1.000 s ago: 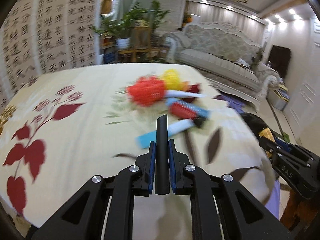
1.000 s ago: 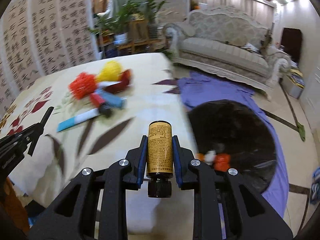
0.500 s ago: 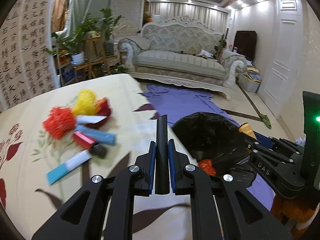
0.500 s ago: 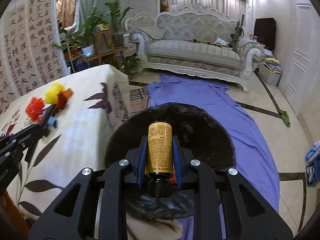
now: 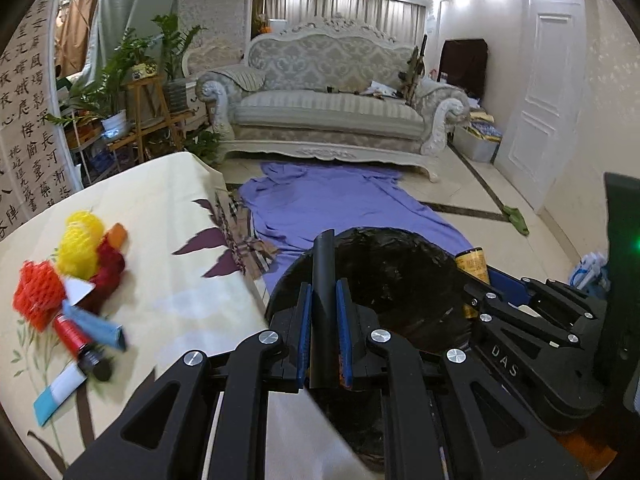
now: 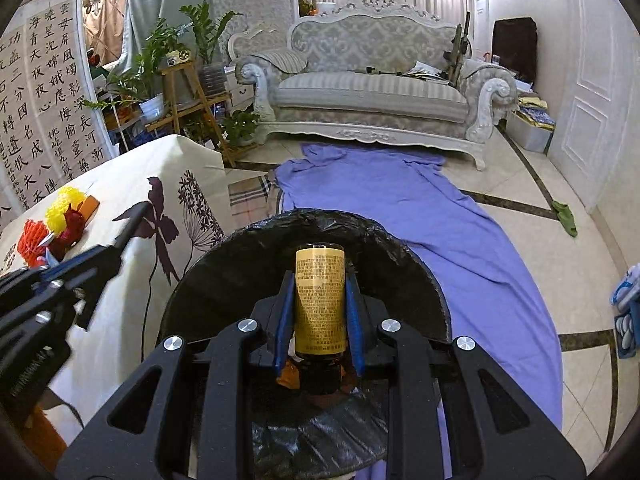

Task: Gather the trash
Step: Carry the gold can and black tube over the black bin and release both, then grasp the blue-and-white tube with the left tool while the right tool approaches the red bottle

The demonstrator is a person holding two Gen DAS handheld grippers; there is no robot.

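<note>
Your left gripper [image 5: 323, 312] has its fingers clamped on a black tube [image 5: 322, 280], which stands up between the blue pads and points forward over the near rim of the black trash bag [image 5: 400, 264]. Your right gripper [image 6: 320, 312] is closed tight on a brown bottle with a yellow label [image 6: 320, 300], held with its dark cap toward you, directly above the open mouth of the same bag. From the left wrist view you can see that bottle's end poking out at the bag's right rim.

The bag sits on the floor just beside the table's right edge, on a purple cloth [image 6: 460, 216] spread toward the sofa [image 6: 380, 92]. Something orange lies inside the bag, below the bottle.

More trash waits on the table [image 5: 160, 240], near its left edge in the left wrist view: a red mesh ball [image 5: 38, 300], a yellow mesh ball [image 5: 80, 244], a dark red piece [image 5: 108, 268], a red tube with a black cap [image 5: 78, 340], a blue tube [image 5: 96, 322] and a blue-and-white tube [image 5: 58, 394], clustered and touching one another.
</note>
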